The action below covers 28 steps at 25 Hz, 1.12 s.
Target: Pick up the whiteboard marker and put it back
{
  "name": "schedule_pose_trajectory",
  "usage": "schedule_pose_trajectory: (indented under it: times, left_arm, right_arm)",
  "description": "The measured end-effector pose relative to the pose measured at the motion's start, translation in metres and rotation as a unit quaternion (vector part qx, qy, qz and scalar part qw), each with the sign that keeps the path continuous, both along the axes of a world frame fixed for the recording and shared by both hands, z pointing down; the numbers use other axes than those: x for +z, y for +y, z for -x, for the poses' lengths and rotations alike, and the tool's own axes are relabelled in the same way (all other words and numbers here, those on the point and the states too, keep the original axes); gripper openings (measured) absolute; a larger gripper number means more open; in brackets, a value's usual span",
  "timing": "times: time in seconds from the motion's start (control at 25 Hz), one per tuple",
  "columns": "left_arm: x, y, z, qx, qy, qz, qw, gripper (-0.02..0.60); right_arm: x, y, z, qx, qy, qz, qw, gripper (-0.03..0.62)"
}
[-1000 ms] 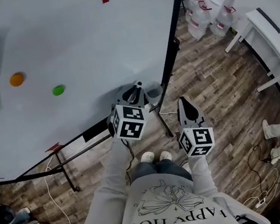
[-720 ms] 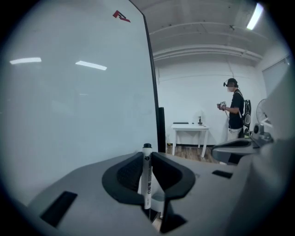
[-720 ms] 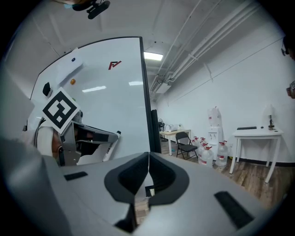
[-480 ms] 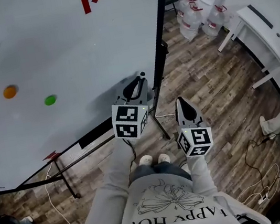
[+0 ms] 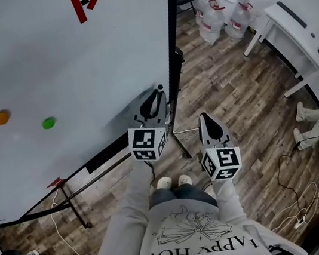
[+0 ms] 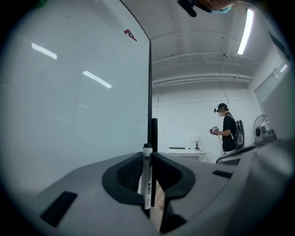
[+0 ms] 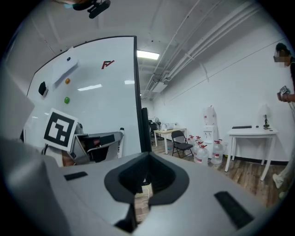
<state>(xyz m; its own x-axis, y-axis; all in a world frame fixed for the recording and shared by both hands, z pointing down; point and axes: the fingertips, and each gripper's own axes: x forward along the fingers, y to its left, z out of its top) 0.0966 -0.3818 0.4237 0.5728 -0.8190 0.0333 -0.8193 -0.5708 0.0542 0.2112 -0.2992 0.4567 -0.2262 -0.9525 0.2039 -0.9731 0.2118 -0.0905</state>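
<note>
The whiteboard marker (image 6: pixel 146 179), white with a black cap, stands upright between the jaws of my left gripper (image 6: pixel 147 154), which is shut on it. From the head view the left gripper (image 5: pixel 156 96) points level at the lower right corner of the big whiteboard (image 5: pixel 75 59), with the marker's cap (image 5: pixel 160 86) poking out beside the board's black edge. The right gripper view shows the marker (image 7: pixel 120 140) from the side. My right gripper (image 5: pixel 205 121) is lower right of it, over the floor, shut with nothing in it (image 7: pixel 147 156).
An orange magnet (image 5: pixel 2 117) and a green magnet (image 5: pixel 48 122) stick on the board. The board's stand legs (image 5: pixel 182 144) are just below the grippers. Water bottles (image 5: pixel 213 15), a white table (image 5: pixel 296 22), floor cables (image 5: pixel 295 216) and another person (image 6: pixel 228 131) are to the right.
My left gripper has turned and drifted a little up and right along the board's lower edge, still holding the marker. The right gripper has shifted only slightly.
</note>
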Motion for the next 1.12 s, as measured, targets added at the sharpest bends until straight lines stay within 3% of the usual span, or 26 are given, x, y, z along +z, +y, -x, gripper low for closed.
schedule_pose_trajectory:
  times: [0.28, 0.64, 1.12]
  left_arm:
    - [0.044, -0.005, 0.003, -0.018, -0.005, 0.039, 0.9991, 0.061]
    - [0.083, -0.006, 0.006, -0.035, -0.047, 0.081, 0.9949, 0.061]
    - [0.048, 0.009, 0.019, -0.048, -0.039, 0.061, 0.9962, 0.059]
  right_arm:
    - [0.007, 0.000, -0.005, 0.002, -0.001, 0.008, 1.000, 0.003]
    - [0.013, -0.001, -0.004, 0.001, -0.001, 0.014, 1.000, 0.003]
    - [0.003, -0.002, 0.008, -0.012, -0.001, 0.004, 1.000, 0.003]
